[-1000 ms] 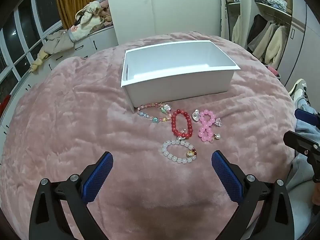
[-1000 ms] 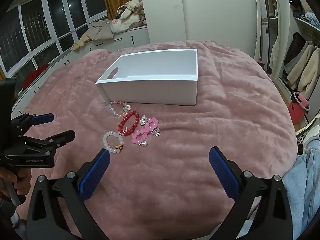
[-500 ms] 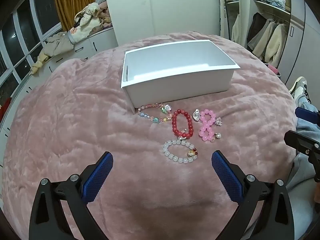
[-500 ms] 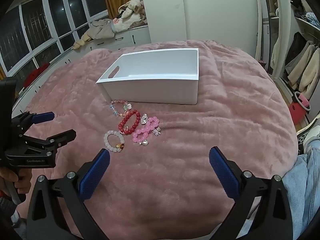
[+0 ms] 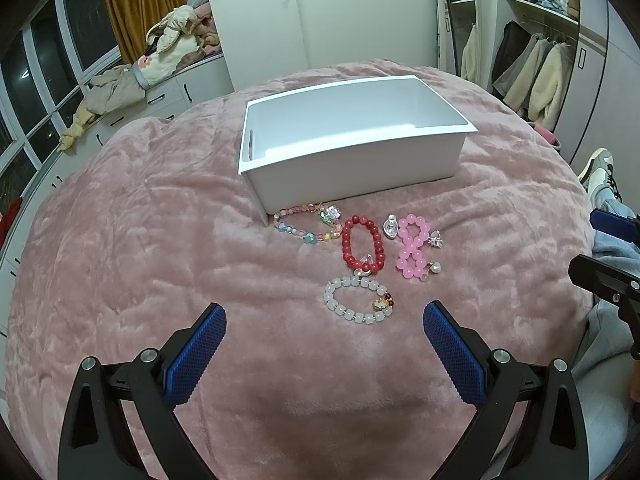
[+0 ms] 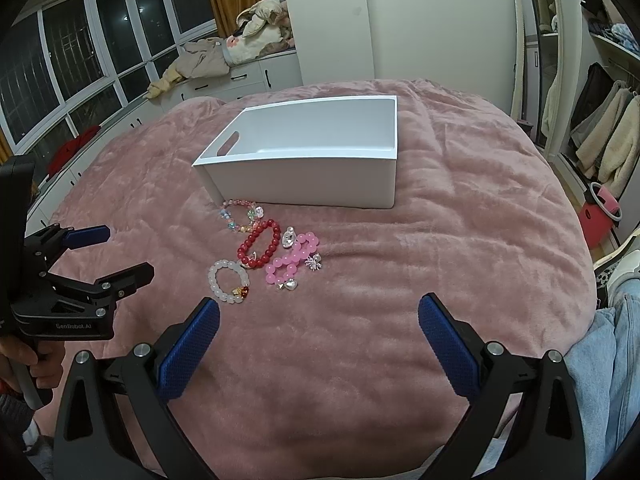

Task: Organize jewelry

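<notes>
Several bead bracelets lie on a pink blanket in front of a white bin (image 5: 352,172) (image 6: 304,184). A white bracelet (image 5: 358,300) (image 6: 229,281) is nearest me, then a red one (image 5: 362,250) (image 6: 259,244), a pink one twisted into a figure eight (image 5: 412,248) (image 6: 292,258) and a multicolour one (image 5: 306,226) (image 6: 240,215) against the bin's corner. My left gripper (image 5: 324,320) (image 6: 106,252) is open, short of the white bracelet. My right gripper (image 6: 318,316) is open over bare blanket, nearer than the pink bracelet. The bin looks empty inside.
The blanket (image 5: 140,240) covers a bed. A window ledge with piled clothes (image 5: 160,56) runs along the left. An open wardrobe (image 5: 536,68) with hanging coats stands at the right. A person's hand (image 6: 24,364) holds the left gripper; a denim-clad leg (image 6: 608,352) is at the right.
Both views have shifted only slightly; the grippers stay open and the bracelets and bin have not moved.
</notes>
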`<state>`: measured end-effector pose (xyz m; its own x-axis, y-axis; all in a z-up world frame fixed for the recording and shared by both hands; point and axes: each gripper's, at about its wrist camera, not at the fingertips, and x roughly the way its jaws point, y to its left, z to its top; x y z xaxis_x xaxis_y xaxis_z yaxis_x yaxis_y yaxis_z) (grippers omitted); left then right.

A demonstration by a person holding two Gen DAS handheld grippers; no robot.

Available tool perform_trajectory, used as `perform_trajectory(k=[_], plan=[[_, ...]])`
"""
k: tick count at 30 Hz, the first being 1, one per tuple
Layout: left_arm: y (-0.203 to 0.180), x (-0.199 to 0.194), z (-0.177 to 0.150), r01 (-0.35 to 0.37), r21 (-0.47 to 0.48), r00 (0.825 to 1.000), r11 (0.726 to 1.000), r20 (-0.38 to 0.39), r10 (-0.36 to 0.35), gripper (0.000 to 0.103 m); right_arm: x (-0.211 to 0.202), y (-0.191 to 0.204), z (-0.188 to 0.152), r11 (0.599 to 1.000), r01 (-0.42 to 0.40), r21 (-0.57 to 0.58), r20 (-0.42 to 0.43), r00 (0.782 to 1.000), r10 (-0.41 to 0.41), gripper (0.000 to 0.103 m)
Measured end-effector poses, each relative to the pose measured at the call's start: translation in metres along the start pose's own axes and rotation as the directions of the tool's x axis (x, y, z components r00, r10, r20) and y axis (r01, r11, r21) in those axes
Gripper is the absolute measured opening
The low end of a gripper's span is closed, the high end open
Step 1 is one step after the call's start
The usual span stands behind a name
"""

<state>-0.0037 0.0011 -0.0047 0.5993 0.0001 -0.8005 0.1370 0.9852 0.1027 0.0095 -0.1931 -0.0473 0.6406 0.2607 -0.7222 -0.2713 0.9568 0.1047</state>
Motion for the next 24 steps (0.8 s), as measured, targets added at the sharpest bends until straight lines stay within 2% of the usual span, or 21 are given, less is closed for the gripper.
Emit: perform_trajectory(k=[24], plan=[[-0.0023, 0.0004, -0.0009, -0.002, 0.000, 1.000, 1.000, -0.008, 0.002, 0.100, 0.0002, -0.0013, -0.0008, 1.000, -0.004, 0.002, -0.001, 1.000, 0.004, 0.098]])
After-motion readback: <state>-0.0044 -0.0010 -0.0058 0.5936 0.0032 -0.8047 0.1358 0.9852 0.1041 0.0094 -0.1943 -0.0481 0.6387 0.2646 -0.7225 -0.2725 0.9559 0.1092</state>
